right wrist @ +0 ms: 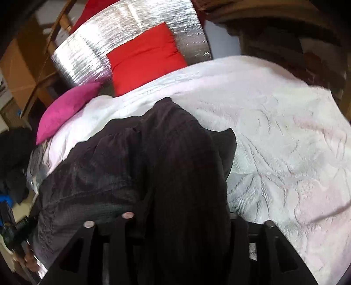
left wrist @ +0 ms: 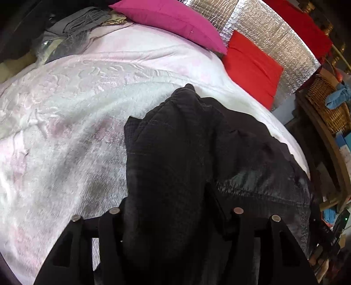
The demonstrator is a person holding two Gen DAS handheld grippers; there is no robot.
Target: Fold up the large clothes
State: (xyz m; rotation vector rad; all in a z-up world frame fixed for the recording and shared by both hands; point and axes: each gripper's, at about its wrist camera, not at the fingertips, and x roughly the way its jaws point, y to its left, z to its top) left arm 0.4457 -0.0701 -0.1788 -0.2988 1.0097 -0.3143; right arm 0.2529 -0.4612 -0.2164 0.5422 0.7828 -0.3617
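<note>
Left wrist view: black garment (left wrist: 175, 153) bunched in left gripper (left wrist: 175, 210); pinch not confirmable. Right gripper (right wrist: 177, 217) likewise. Cloth may slip onto bed (left wrist: 65, 131).

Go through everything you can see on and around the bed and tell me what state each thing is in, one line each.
Black textured garment: bunched, draped over both grippers, partly resting on the bed.
Left gripper: fabric bunched between its fingers; fingertips hidden.
Right gripper: fabric bunched between its fingers; fingertips hidden.
White-pink embossed bedspread: spread over the bed.
Magenta cushion: lying at the headboard.
Red cushion: leaning on the silver headboard.
Woven basket: blue cloth draped over it.
</note>
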